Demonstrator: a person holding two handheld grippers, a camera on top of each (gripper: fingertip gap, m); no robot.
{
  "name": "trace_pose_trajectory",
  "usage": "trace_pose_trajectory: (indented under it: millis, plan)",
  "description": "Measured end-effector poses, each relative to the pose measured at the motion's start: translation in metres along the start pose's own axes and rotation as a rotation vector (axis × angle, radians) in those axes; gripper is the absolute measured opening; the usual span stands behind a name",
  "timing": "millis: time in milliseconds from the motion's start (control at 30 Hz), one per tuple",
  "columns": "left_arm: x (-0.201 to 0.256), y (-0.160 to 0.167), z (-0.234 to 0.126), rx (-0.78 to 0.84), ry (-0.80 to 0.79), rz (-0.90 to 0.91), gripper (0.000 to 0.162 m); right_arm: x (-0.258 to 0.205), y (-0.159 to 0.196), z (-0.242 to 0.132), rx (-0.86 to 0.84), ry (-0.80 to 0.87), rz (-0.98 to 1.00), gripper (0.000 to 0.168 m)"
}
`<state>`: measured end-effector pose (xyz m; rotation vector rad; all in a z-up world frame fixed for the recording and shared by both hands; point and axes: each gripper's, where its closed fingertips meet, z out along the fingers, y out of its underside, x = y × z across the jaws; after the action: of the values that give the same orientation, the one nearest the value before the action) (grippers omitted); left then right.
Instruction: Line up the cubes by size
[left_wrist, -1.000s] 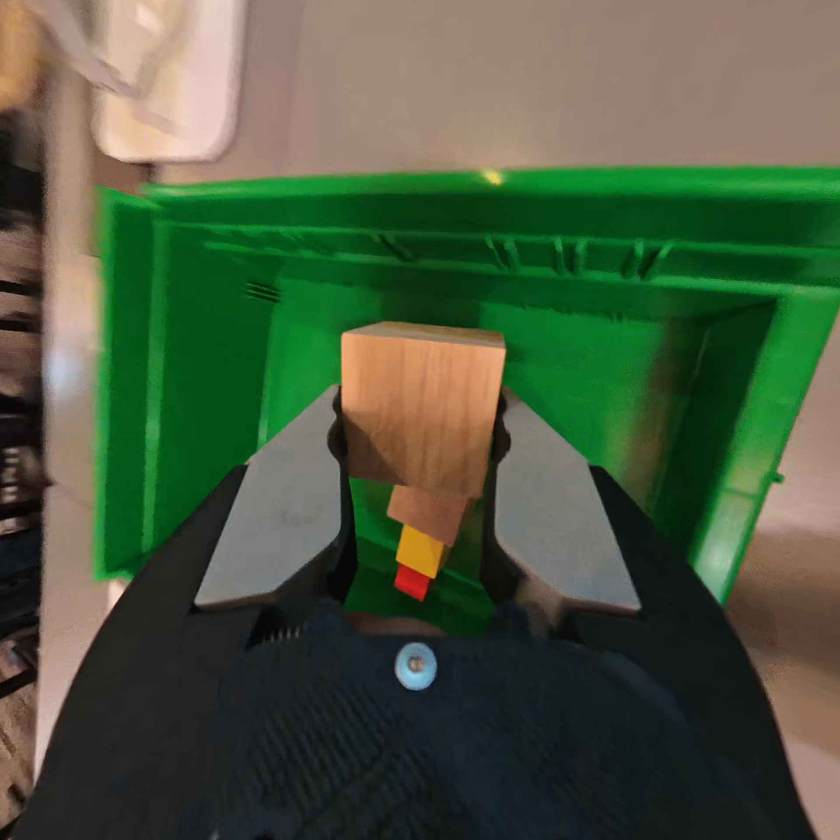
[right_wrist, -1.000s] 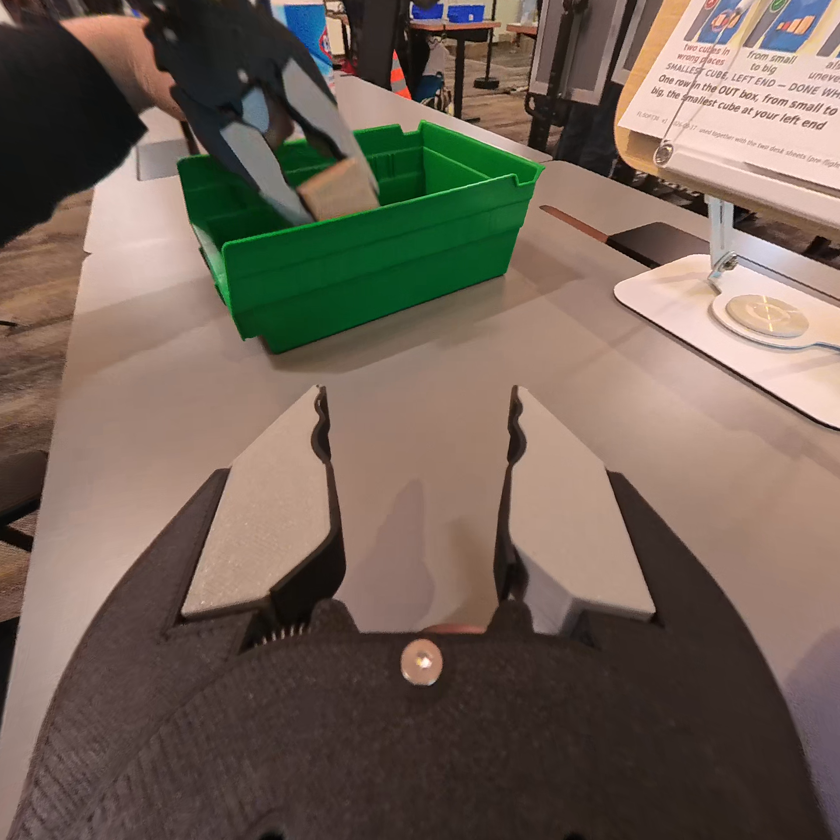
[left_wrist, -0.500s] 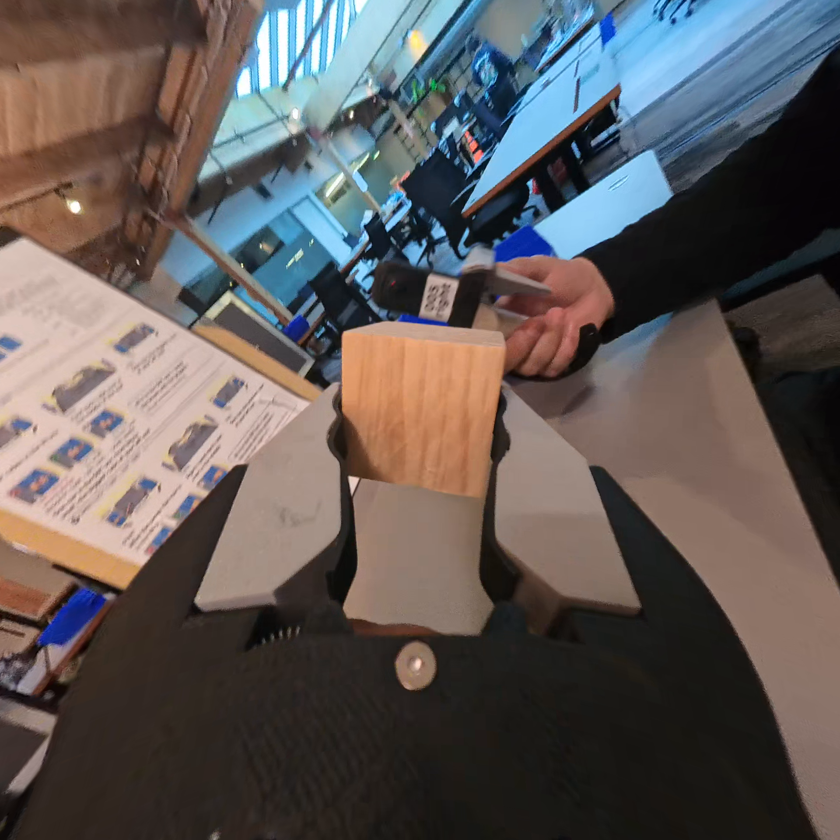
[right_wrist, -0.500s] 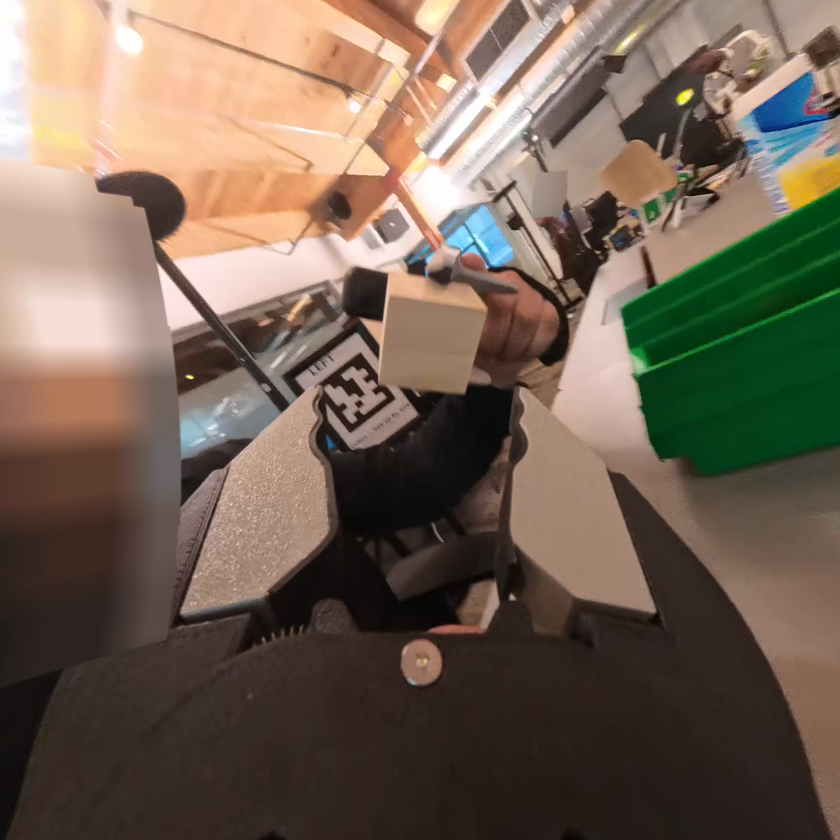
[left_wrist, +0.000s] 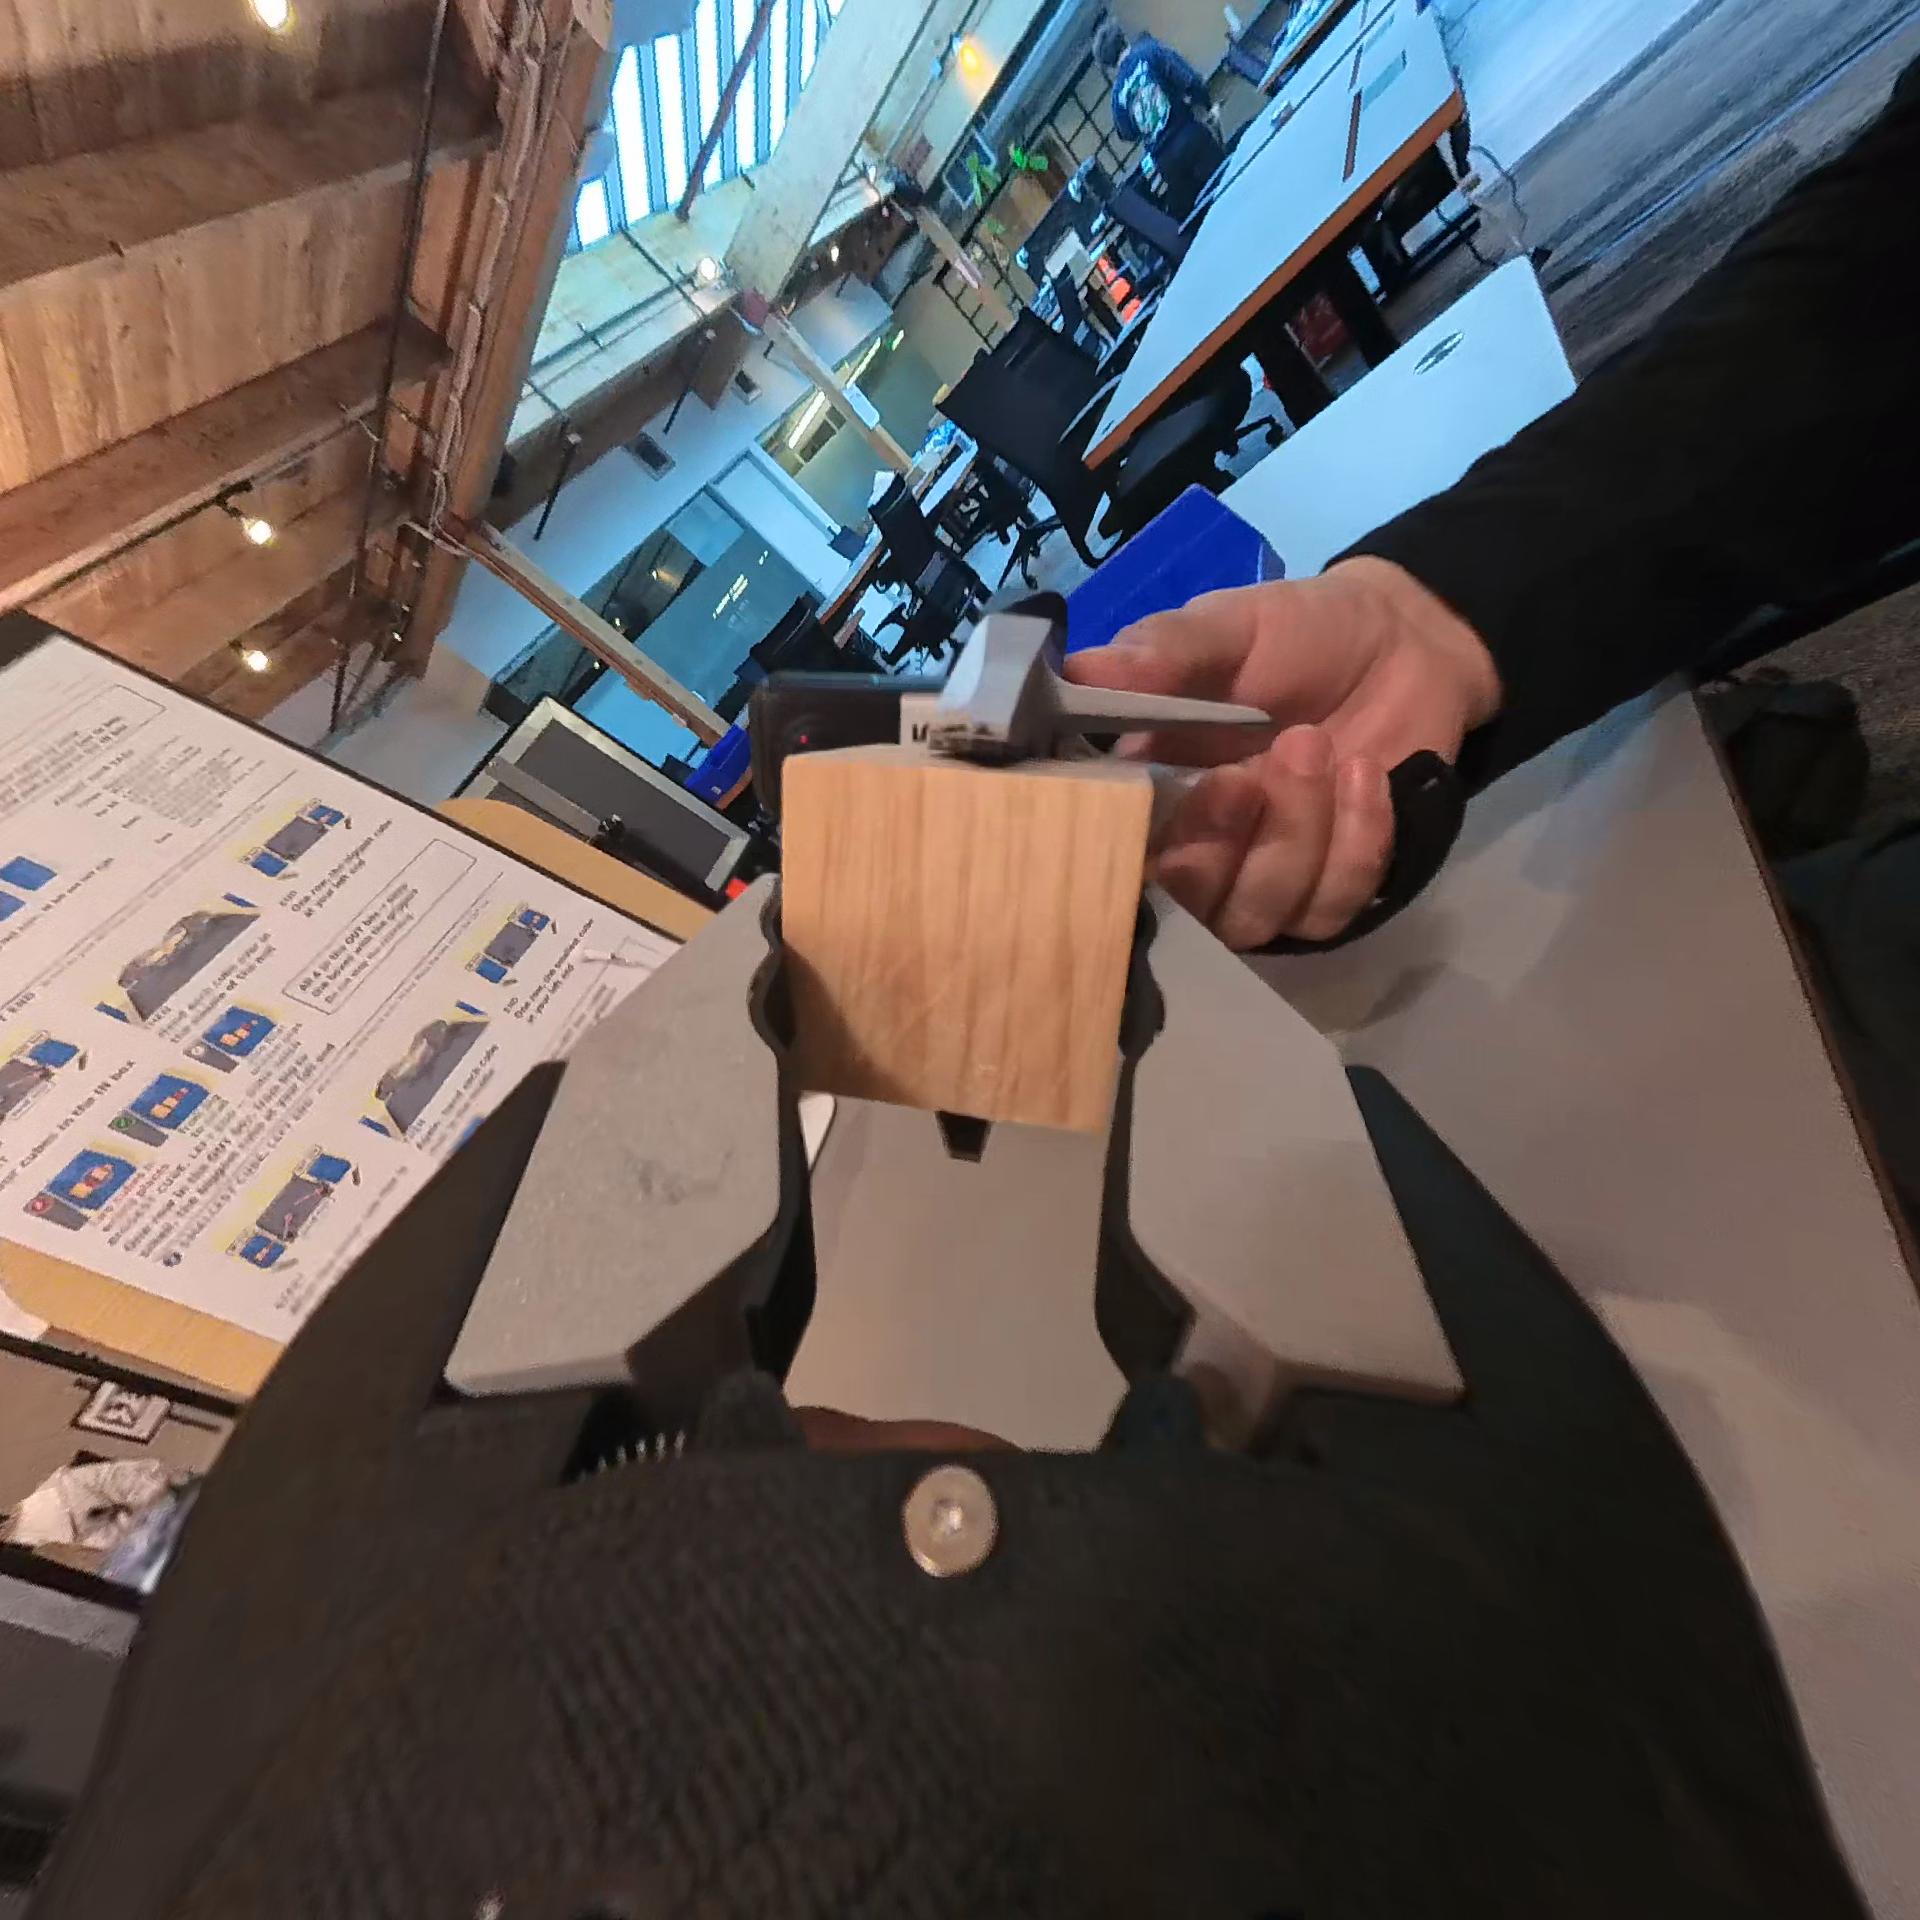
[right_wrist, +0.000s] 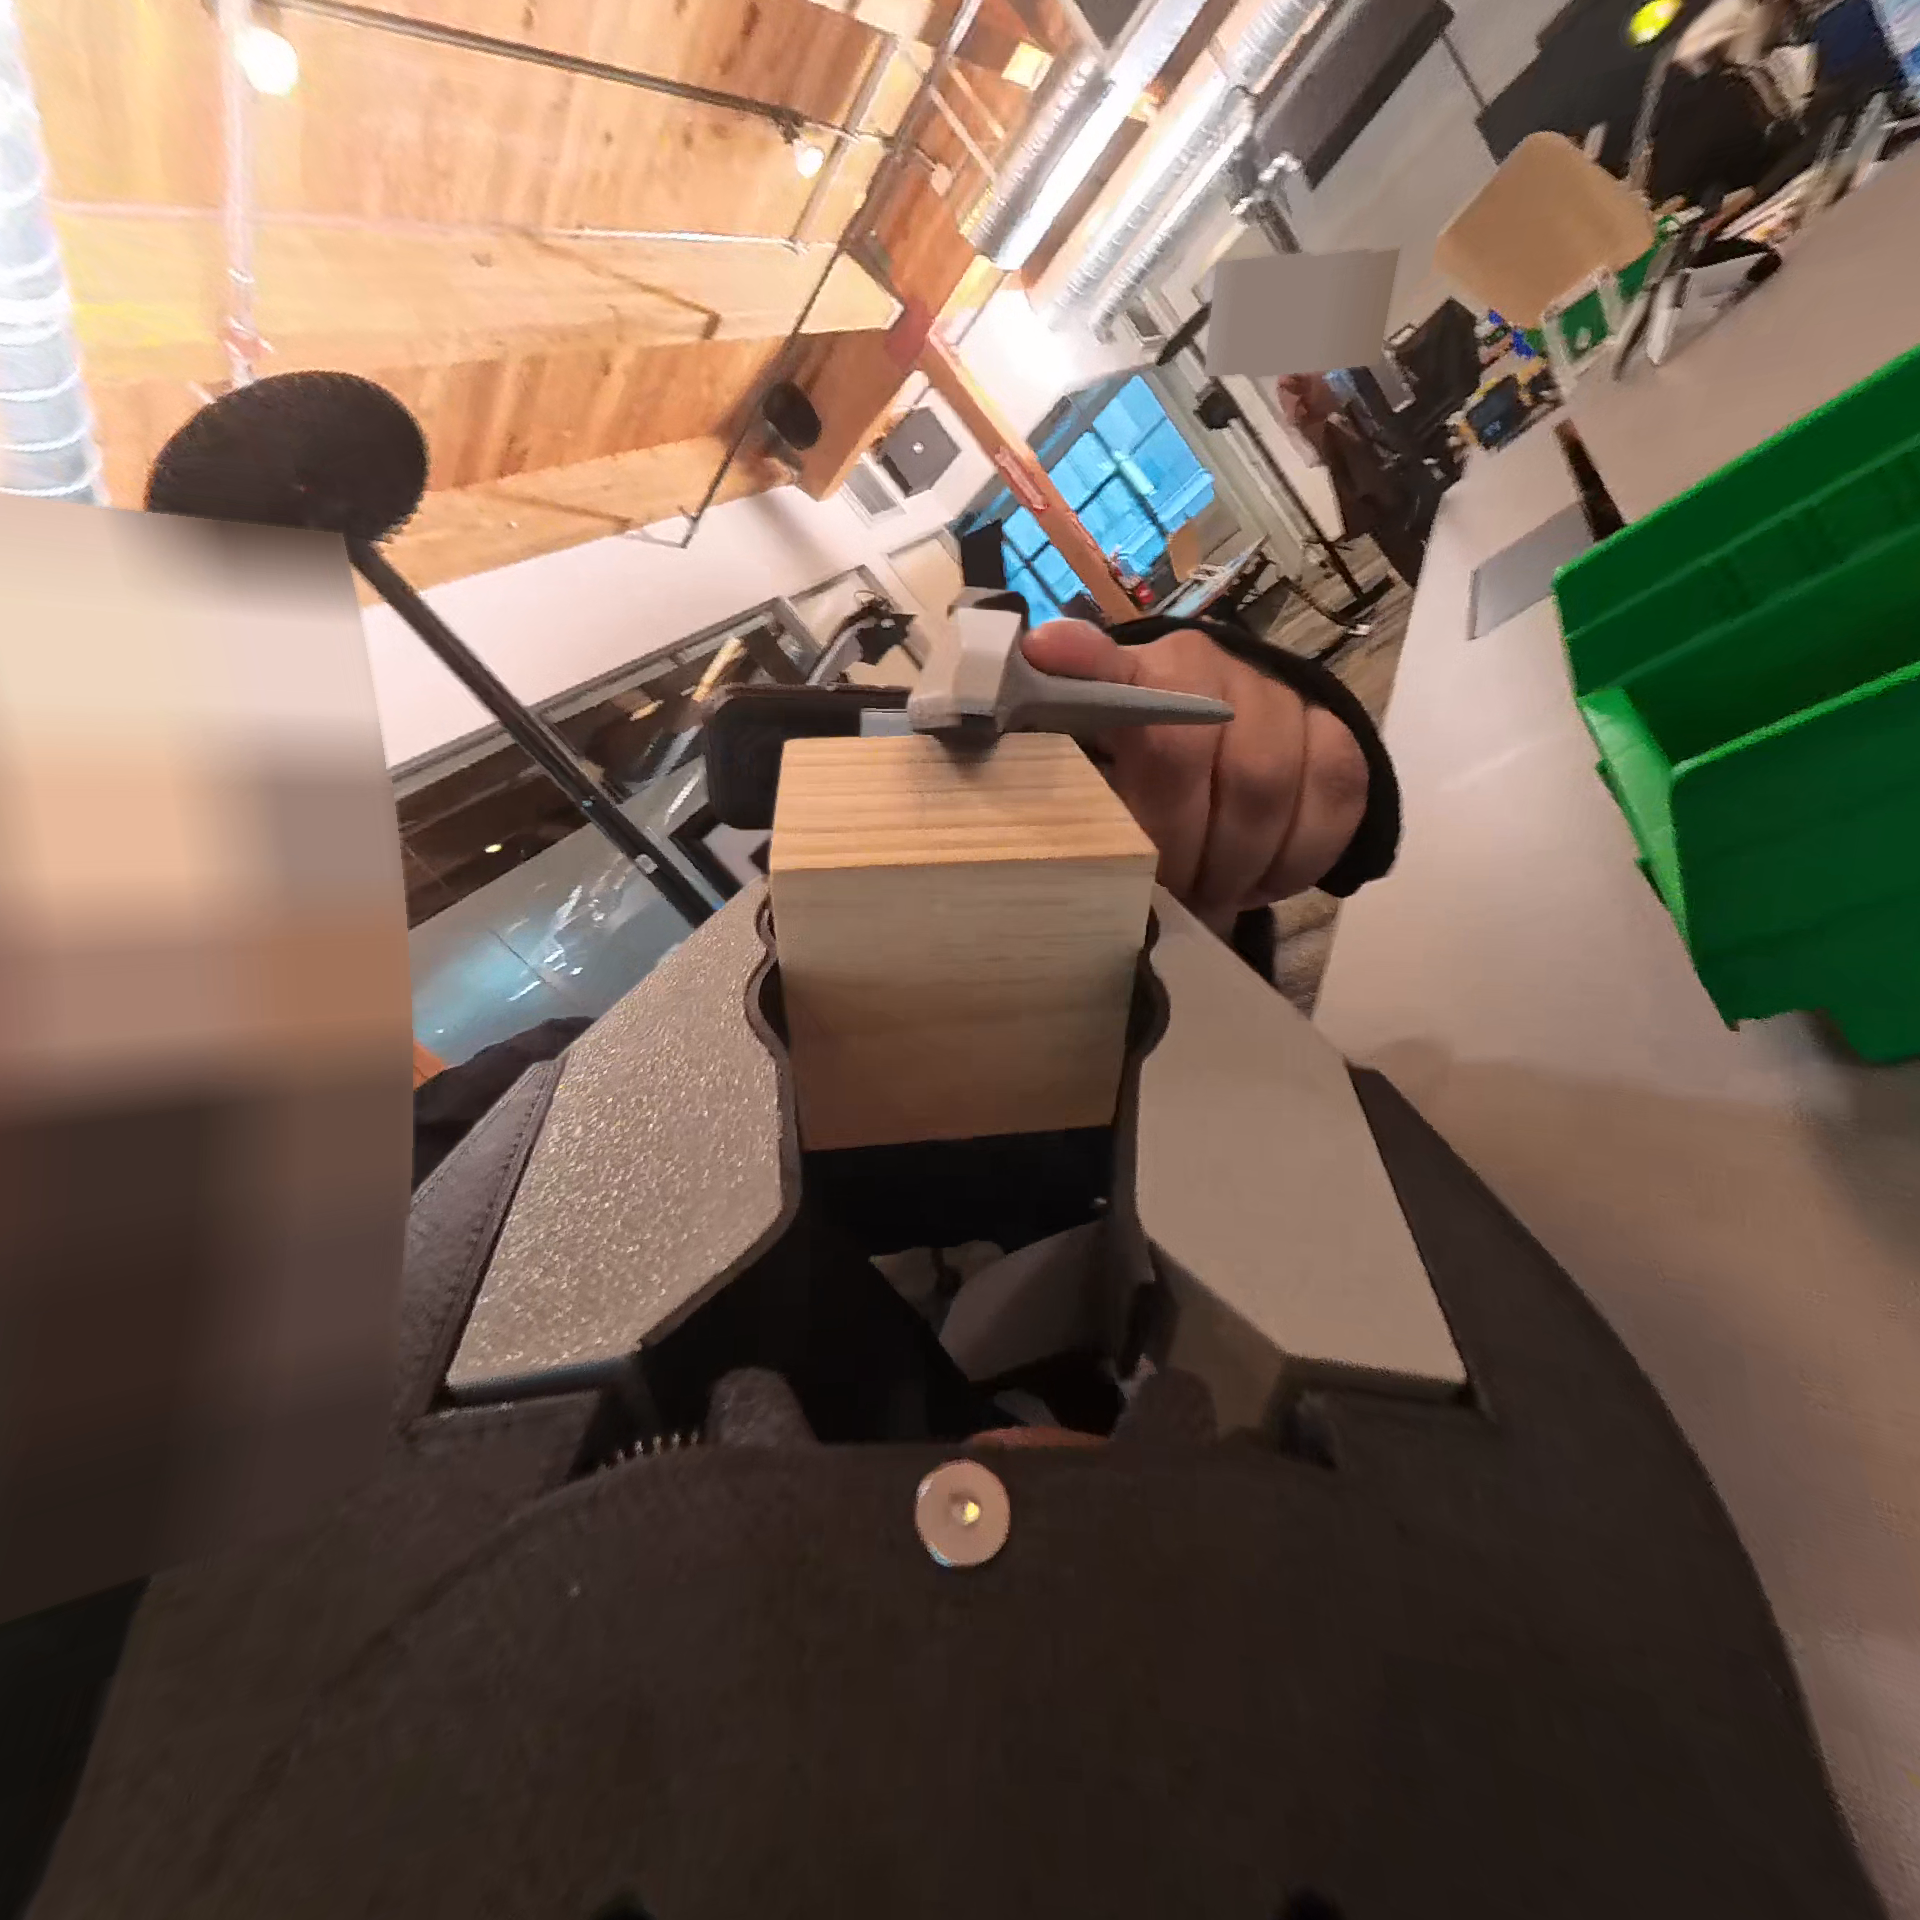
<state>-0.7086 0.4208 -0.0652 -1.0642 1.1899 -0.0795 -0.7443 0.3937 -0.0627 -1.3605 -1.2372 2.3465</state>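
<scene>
A large plain wooden cube (left_wrist: 956, 935) is held in the air between both grippers. My left gripper (left_wrist: 956, 987) is shut on its two sides. In the left wrist view a finger of the right gripper (left_wrist: 1003, 691) presses on the cube's top face, with another tip just showing under it. In the right wrist view the same cube (right_wrist: 956, 935) sits between the fingers of my right gripper (right_wrist: 961, 987), which touch both its sides. The left gripper's finger (right_wrist: 971, 681) lies on its top there. The other cubes are out of view.
A green bin (right_wrist: 1766, 810) stands on the grey table (right_wrist: 1507, 935) to the right in the right wrist view. An instruction board (left_wrist: 260, 1039) stands at the left in the left wrist view. A person's hand (left_wrist: 1299, 748) and dark sleeve hold the right gripper.
The left gripper lifted the cube out of the green bin and turned to face the right gripper. The right gripper rose from the table and closed on the cube.
</scene>
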Motion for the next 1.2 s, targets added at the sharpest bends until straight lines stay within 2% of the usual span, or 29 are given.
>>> trace_pose_trajectory:
  millis: [133,267,300,333,367,433,500,600,700,800,967,1200]
  plan:
    - [0.002,0.009,-0.003,-0.035,-0.018,-0.060,0.062,0.008,0.001,0.001,-0.023,0.119,-0.017,0.063]
    - [0.000,0.005,-0.017,-0.032,-0.094,-0.118,0.060,0.003,-0.004,-0.011,-0.053,0.295,-0.173,0.063]
    - [-0.002,0.005,-0.022,-0.035,-0.124,-0.134,0.054,-0.002,-0.008,-0.018,-0.053,0.332,-0.212,0.063]
    - [-0.005,0.006,-0.028,-0.045,-0.154,-0.159,0.040,-0.010,-0.012,-0.025,-0.052,0.359,-0.250,0.063]
    - [-0.008,0.007,-0.032,-0.053,-0.188,-0.197,0.018,-0.019,-0.017,-0.033,-0.058,0.377,-0.285,0.063]
    - [-0.010,0.013,-0.039,-0.075,-0.238,-0.316,0.007,-0.036,-0.030,-0.055,-0.066,0.450,-0.365,0.063]
    - [-0.001,0.026,-0.040,-0.139,-0.239,-0.459,0.000,-0.047,-0.046,-0.087,-0.096,0.573,-0.466,0.063]
    - [0.025,0.040,-0.042,-0.204,-0.204,-0.578,0.000,-0.049,-0.071,-0.152,-0.206,0.820,-0.609,0.063]
    - [0.049,0.047,-0.044,-0.244,-0.162,-0.605,0.000,-0.037,-0.093,-0.235,-0.395,1.115,-0.720,0.063]
    - [0.064,0.050,-0.044,-0.253,-0.144,-0.594,0.000,-0.018,-0.103,-0.314,-0.626,1.320,-0.704,0.063]
    - [0.071,0.061,-0.037,-0.287,-0.127,-0.606,0.001,0.023,-0.087,-0.386,-1.011,1.329,-0.632,0.063]
    - [0.074,0.071,-0.035,-0.307,-0.118,-0.603,0.002,0.077,-0.037,-0.395,-1.322,1.081,-0.566,0.064]
